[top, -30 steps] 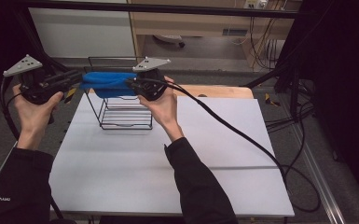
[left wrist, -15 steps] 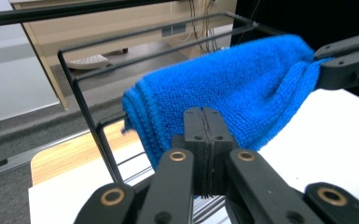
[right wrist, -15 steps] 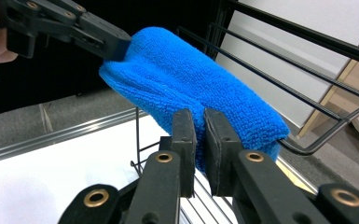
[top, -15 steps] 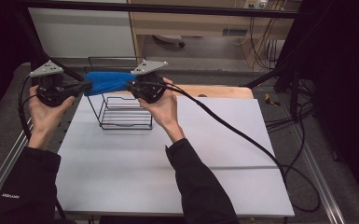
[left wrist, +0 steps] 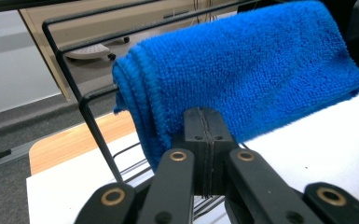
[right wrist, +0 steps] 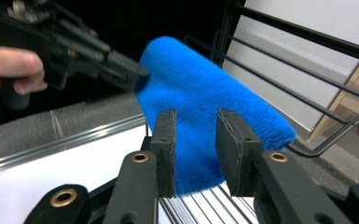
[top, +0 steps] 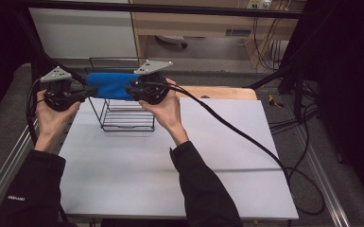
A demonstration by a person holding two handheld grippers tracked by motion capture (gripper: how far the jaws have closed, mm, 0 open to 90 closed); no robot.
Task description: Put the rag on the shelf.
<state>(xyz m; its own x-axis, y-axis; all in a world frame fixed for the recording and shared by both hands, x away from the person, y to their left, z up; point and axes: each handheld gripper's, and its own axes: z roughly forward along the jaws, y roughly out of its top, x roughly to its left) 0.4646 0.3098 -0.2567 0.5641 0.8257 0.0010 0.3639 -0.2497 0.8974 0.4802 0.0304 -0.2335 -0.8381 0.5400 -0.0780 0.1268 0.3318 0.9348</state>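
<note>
A folded blue towel [top: 111, 85] hangs over the top bar of a black wire rack [top: 123, 124] at the table's back left. My left gripper [top: 86, 92] is shut, and its tip rests against the towel's left end [left wrist: 242, 70]; no fabric shows between its jaws [left wrist: 203, 116]. From the other side, my right gripper [top: 133, 88] is open. Its two pads straddle the towel's lower edge [right wrist: 205, 102], and the gripper [right wrist: 198, 123] is not closed on it. The left gripper [right wrist: 130, 74] also appears in the right gripper view, touching the cloth.
The rack stands on a white tabletop [top: 170, 170] with a wooden board [top: 227, 92] behind it. A thick black cable [top: 246, 137] trails from the right gripper across the table to the right. Metal rails edge both sides.
My left gripper has moved right until its shut tip meets the towel's left end. The right gripper and the towel have stayed about where they were.
</note>
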